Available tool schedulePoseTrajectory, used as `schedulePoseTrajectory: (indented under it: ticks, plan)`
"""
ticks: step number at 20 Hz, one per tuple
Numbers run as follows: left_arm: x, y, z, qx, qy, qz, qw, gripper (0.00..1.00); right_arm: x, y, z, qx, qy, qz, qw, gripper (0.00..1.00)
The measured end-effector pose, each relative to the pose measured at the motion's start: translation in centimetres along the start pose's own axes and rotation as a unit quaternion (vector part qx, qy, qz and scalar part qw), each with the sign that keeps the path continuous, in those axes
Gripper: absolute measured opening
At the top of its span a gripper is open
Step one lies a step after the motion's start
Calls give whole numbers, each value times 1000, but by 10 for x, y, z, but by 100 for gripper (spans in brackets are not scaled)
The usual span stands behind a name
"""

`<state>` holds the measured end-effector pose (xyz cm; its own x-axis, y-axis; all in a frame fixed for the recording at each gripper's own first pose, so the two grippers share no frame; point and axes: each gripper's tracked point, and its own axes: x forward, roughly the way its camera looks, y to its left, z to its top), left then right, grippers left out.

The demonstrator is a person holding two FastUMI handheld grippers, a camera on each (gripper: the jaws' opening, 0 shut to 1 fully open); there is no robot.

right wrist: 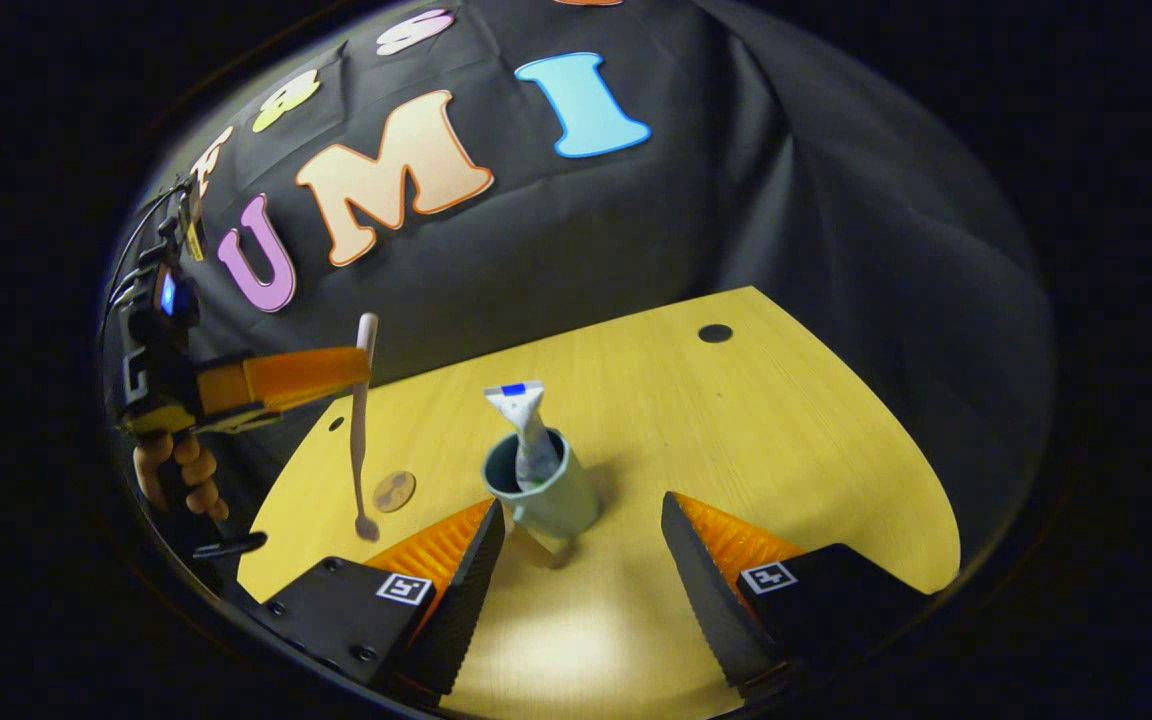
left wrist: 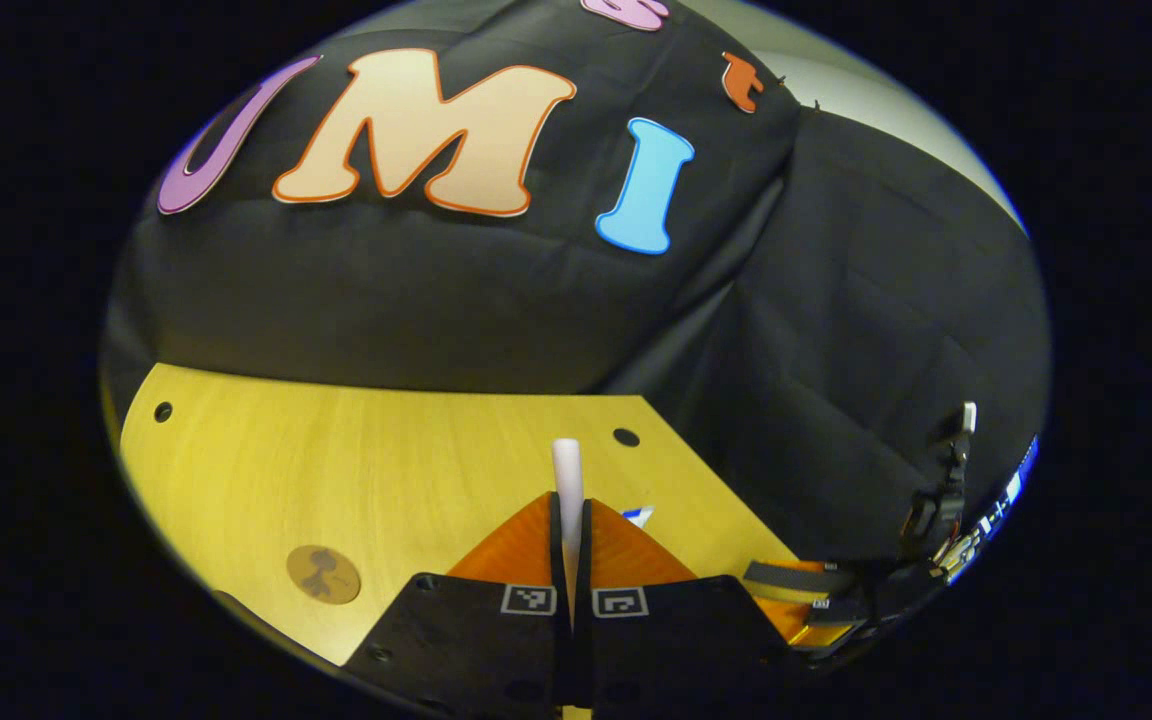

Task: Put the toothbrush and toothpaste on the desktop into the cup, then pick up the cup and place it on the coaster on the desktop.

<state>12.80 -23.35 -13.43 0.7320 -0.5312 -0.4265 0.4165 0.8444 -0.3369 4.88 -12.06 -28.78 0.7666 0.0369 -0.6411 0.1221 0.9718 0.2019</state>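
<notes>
In the right gripper view a grey-green cup point(right wrist: 548, 497) stands on the wooden desktop point(right wrist: 786, 450) with the toothpaste tube point(right wrist: 528, 432) upright inside it. My right gripper point(right wrist: 586, 565) is open just in front of the cup, one finger on each side, not touching it. Off to the left, my left gripper point(right wrist: 351, 375) hangs above the table, shut on a white toothbrush point(right wrist: 363, 440) that points head down. The left gripper view shows my left gripper point(left wrist: 571, 540) clamped on the toothbrush handle point(left wrist: 567, 470). The round brown coaster point(right wrist: 394, 491) point(left wrist: 323, 574) lies flat left of the cup.
A hand point(right wrist: 181, 470) holds the left gripper at the table's left edge. Small dark holes point(right wrist: 714, 333) point(left wrist: 626, 437) mark the desktop corners. The black cloth wall rises directly behind the table. The other gripper point(left wrist: 806, 590) and its cables sit low right in the left gripper view.
</notes>
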Motion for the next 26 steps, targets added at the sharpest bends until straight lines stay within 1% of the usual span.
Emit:
schedulePoseTrajectory:
  ticks: [3, 4, 6, 10, 11, 14, 17, 19, 21, 23, 26]
  plan:
    - [28, -16, 8, 10, -19, -16, 1000, 0, -22, -28, -10, 23, 4, -29, 999, 96]
    - [38, -22, 11, 10, -25, -22, 999, 0, -28, -36, -13, 28, 4, -38, 999, 96]
    - [54, -26, 10, 0, -34, -23, 999, 0, -38, -50, -18, 41, 6, -53, 998, 96]
    - [69, -9, 8, -38, -75, 8, 996, 0, -51, -72, -23, 62, 12, -72, 995, 95]
    - [71, -4, 4, -39, -80, 19, 996, 0, -54, -75, -25, 62, 14, -76, 995, 96]
    - [70, -3, 7, -28, -123, 26, 992, 0, -53, -83, -30, 58, 27, -81, 995, 96]
    - [67, -5, -9, -12, -123, 37, 992, 0, -50, -80, -30, 57, 33, -74, 995, 96]
    - [65, -5, -14, -18, -132, 38, 990, 0, -46, -73, -27, 48, 35, -65, 996, 96]
    - [64, -4, -22, -21, -124, 42, 991, 0, -42, -66, -24, 39, 35, -54, 997, 96]
    - [52, -4, -34, -22, -119, 49, 991, 0, -38, -58, -20, 33, 35, -43, 998, 95]
    - [42, -4, -40, -19, -117, 52, 992, 0, -32, -46, -19, 23, 38, -25, 999, 95]
